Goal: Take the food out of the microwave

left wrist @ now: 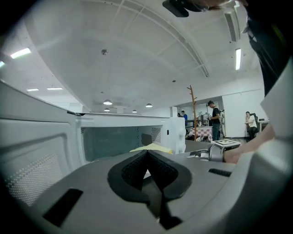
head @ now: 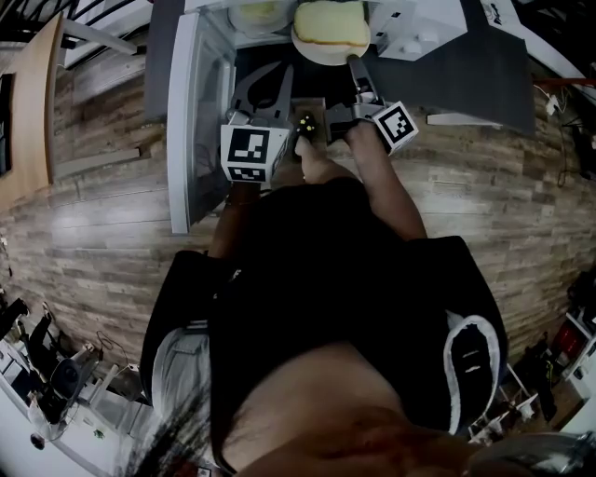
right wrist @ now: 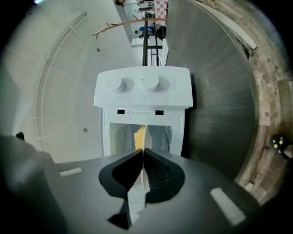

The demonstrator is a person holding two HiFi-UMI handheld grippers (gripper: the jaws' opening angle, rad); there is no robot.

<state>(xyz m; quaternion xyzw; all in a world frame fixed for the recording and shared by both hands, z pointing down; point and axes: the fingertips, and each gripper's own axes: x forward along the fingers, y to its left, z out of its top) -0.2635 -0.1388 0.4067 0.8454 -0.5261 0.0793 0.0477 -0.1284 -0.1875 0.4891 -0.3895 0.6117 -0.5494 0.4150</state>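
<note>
Head view: the microwave [head: 410, 28] sits at the far edge, its door [head: 200, 121] swung open to the left. A white plate [head: 317, 48] bearing yellow food [head: 331, 23] is at the oven's open front. The right gripper [head: 354, 61] reaches to the plate's near rim; the left gripper [head: 279, 79] is just beside it on the left, apart from the plate.

Left gripper view: the left gripper [left wrist: 147, 153] has its jaws pressed together with nothing between them. Beyond them lie the food [left wrist: 153, 147] and the open microwave [left wrist: 123, 137].

Right gripper view: the right gripper [right wrist: 143, 153] is turned on its side and pinches the plate [right wrist: 144, 176] by its thin rim, seen edge-on. The food [right wrist: 138, 137] shows past the jaws, against the cavity of the microwave [right wrist: 142, 91].
</note>
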